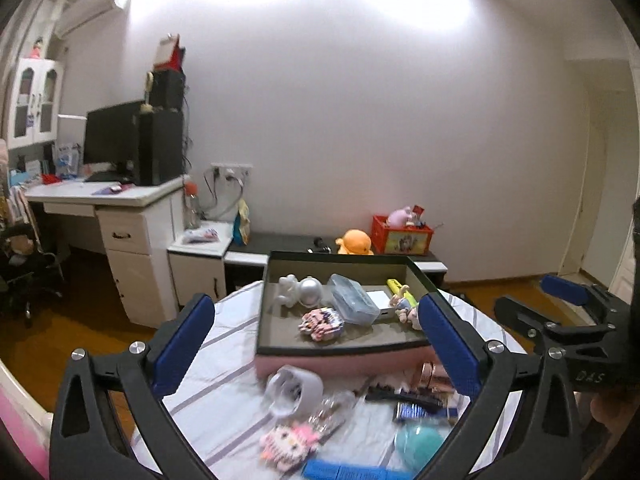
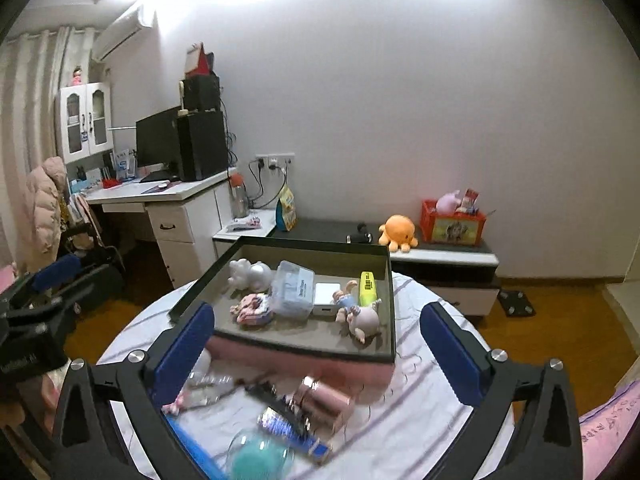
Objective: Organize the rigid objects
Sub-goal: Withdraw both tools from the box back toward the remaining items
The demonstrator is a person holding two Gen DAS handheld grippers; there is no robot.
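Your left gripper (image 1: 316,344) stood with its jaws spread wide and nothing between the blue pads (image 1: 182,346); it hung above the near part of the round table (image 1: 224,364) with the striped cloth. Loose pieces lay on that cloth below it: a white ring-shaped gadget (image 1: 294,390), a pink bead-art cat (image 1: 286,446), some clear plastic bits, a dark comb (image 1: 404,394), a teal ball (image 1: 420,442) and a blue flat block (image 1: 352,472), several of them blurred.

Behind these sat the pink tray (image 1: 340,364) with its dark rim, touching the cloth. Inside it, from the left, you had a white figurine (image 1: 289,290) beside a silver ball (image 1: 312,292), a pink bead-art piece (image 1: 322,322) in front of them, a clear plastic case (image 1: 352,298) lying at a slant, a white flat box (image 1: 380,300), a yellow highlighter (image 1: 397,287) and a small doll (image 1: 406,308) at the right side.

Your right gripper (image 2: 316,346) was likewise fully spread and empty, held over the near edge of the same tray. Below it lay a pink cylinder with a metal cap (image 2: 324,400), blurred, just in front of the tray's pink wall.

An orange plush octopus (image 2: 398,232) and a red crate (image 2: 452,226) sat on the low cabinet by the wall.
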